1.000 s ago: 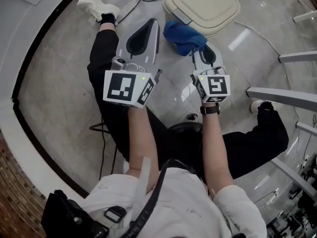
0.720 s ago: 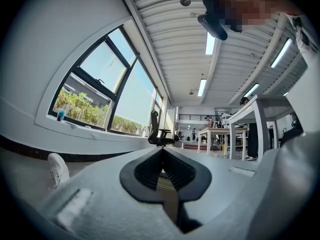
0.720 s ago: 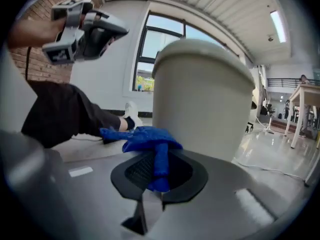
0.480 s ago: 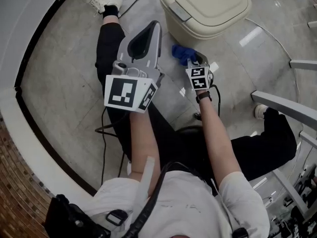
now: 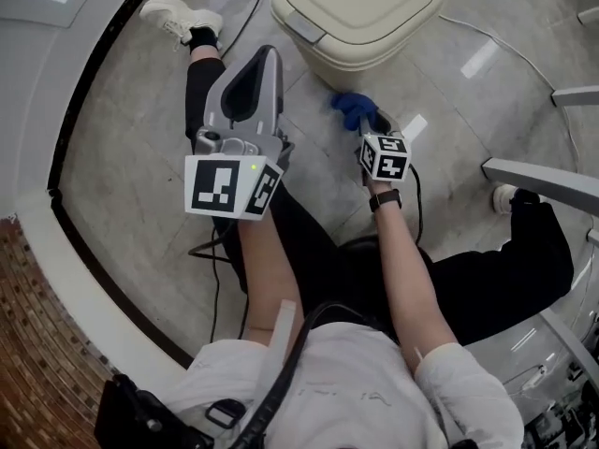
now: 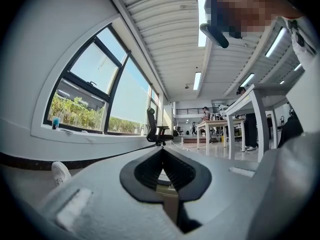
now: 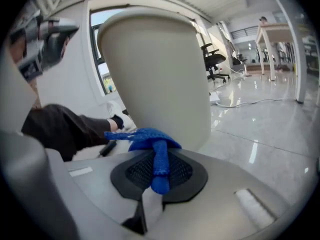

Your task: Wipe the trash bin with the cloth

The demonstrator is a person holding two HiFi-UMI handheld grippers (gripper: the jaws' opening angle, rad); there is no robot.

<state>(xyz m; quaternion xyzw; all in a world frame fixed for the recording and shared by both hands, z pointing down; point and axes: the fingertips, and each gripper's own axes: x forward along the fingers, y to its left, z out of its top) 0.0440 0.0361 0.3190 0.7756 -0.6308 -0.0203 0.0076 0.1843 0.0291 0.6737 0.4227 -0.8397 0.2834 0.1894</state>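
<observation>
- We clamp the blue cloth in our right gripper, at the trash bin's lower wall.
- Our left gripper is clenched, empty, apart from it.

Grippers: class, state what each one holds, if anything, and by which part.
The right gripper pinches a bunched strip of the blue cloth; the rest spills past its tips. The left gripper holds nothing.

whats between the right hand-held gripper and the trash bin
The blue cloth, pinched by the right hand-held gripper, bunches ahead of its jaws toward the trash bin wall; the right gripper view shows it.
</observation>
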